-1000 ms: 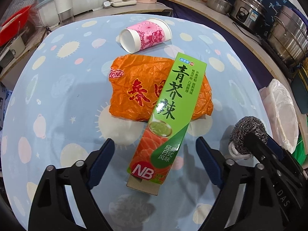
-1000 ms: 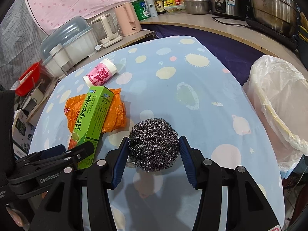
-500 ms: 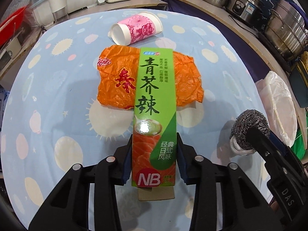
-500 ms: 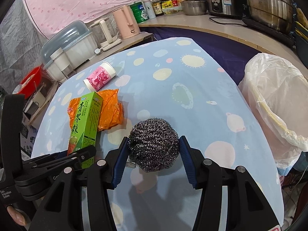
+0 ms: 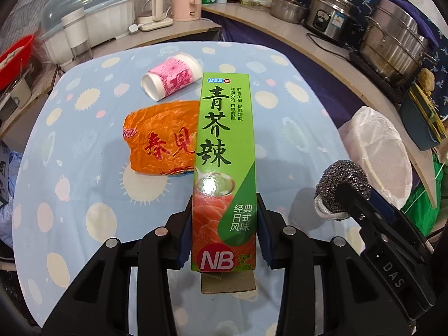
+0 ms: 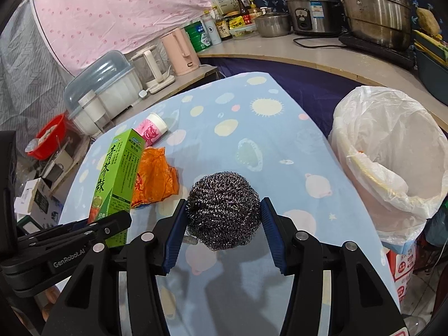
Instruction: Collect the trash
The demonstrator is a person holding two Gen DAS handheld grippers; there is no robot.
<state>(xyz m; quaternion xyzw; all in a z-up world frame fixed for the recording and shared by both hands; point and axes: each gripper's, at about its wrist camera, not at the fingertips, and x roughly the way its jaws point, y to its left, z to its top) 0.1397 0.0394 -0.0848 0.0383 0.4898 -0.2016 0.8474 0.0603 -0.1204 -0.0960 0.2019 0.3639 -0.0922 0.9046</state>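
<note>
Both tongs hold trash above the counter (image 5: 84,168): left tongs (image 5: 224,232) clamp a green box (image 5: 224,154), right tongs (image 6: 224,229) grip a steel scourer (image 6: 222,210). Neither has reached the lined bin (image 6: 392,145) beside the counter. An orange wrapper (image 5: 159,142) and pink cup (image 5: 170,79) lie uncollected. Only the right view shows inside the bin.

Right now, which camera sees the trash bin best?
The right wrist view: the bin, lined with a white bag, shows nearly whole with its mouth open. The left wrist view catches it only small at the right edge, behind the scourer.
</note>
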